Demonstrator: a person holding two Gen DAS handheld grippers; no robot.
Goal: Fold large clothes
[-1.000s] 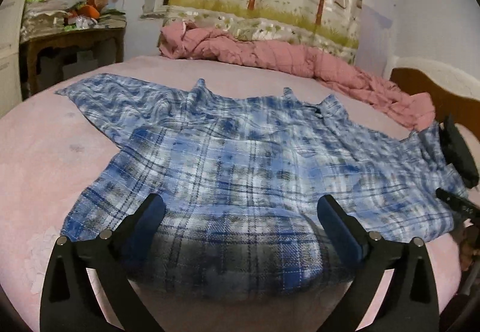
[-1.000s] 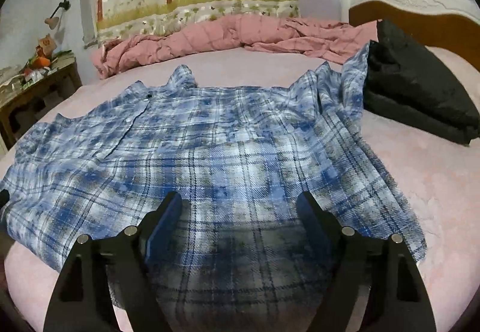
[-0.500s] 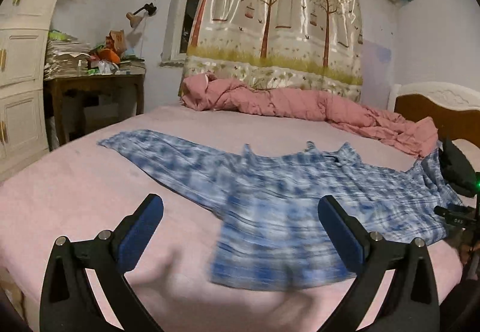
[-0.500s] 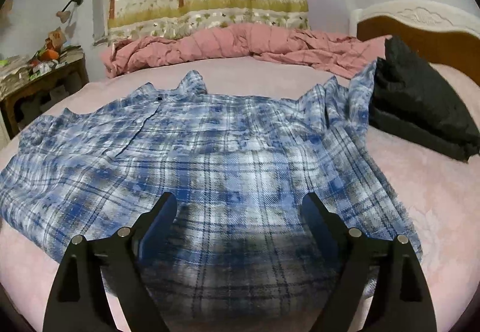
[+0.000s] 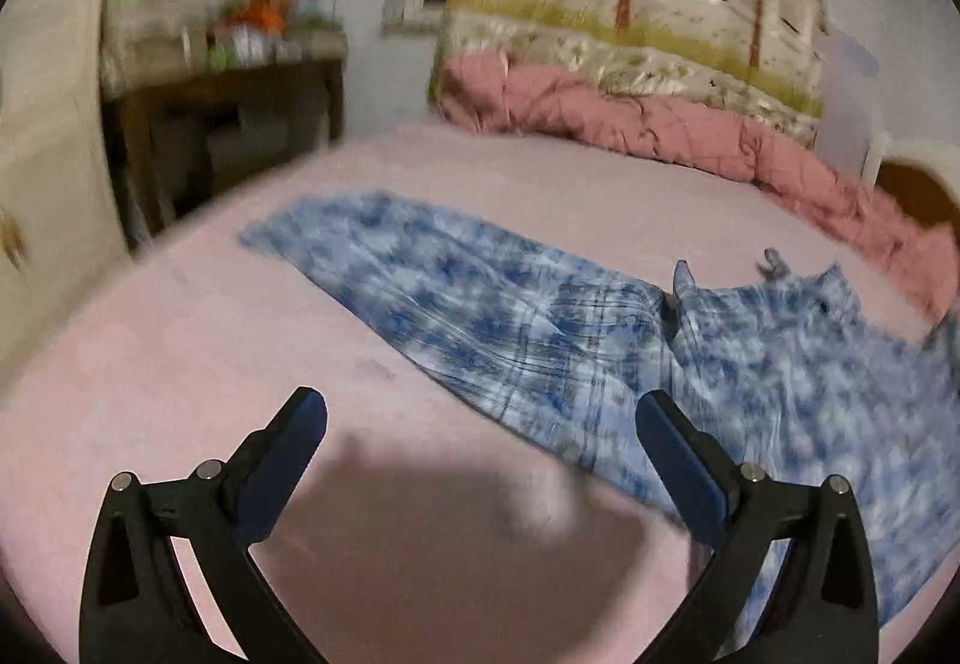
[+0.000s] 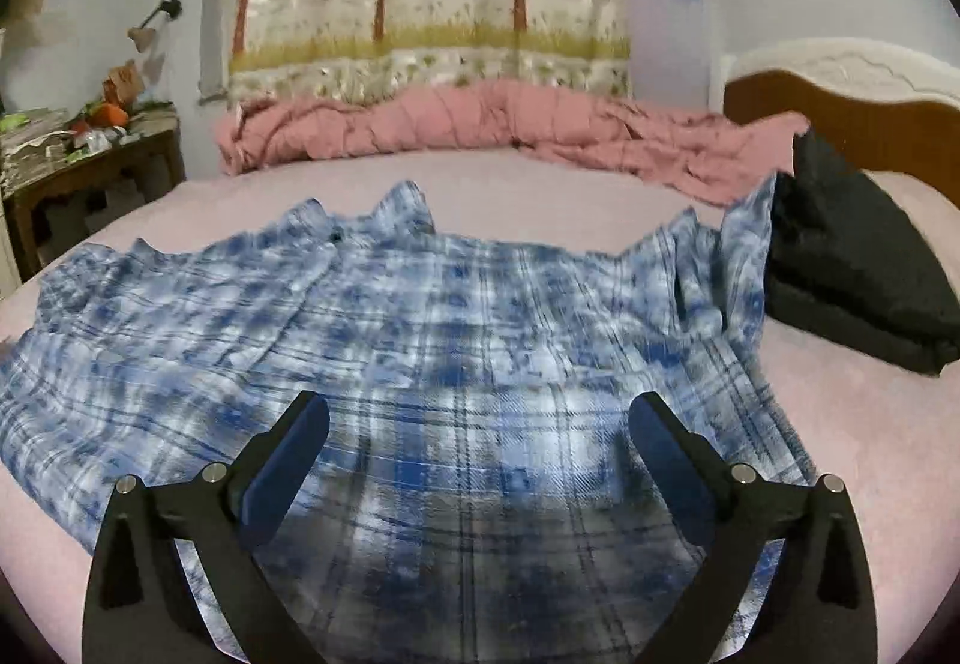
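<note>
Left gripper (image 5: 480, 418): jaws wide apart, nothing between them; bare pink bedsheet (image 5: 180, 364) lies under and ahead of it.
Right gripper (image 6: 479, 424): jaws have just been opening and now stand at full spread; nothing clamped, the cloth lies flat beneath them.
Garment: blue plaid flannel shirt (image 6: 420, 334), spread flat on the bed, directly below and ahead of the right gripper; ahead and to the right of the left gripper.
Sleeve (image 5: 420, 274): extends ahead of the left gripper, running left from the shirt body.
Far sleeve (image 6: 744, 256): bunched ahead-right of the right gripper, against a folded black garment (image 6: 852, 268).
Handling: judged light, soft, limp; it will sag and drag on the sheet, and a single layer may slip free.
Grip points: cuff end of the sleeve for the left gripper; the bunched sleeve edge or hem corner for the right gripper.
</note>
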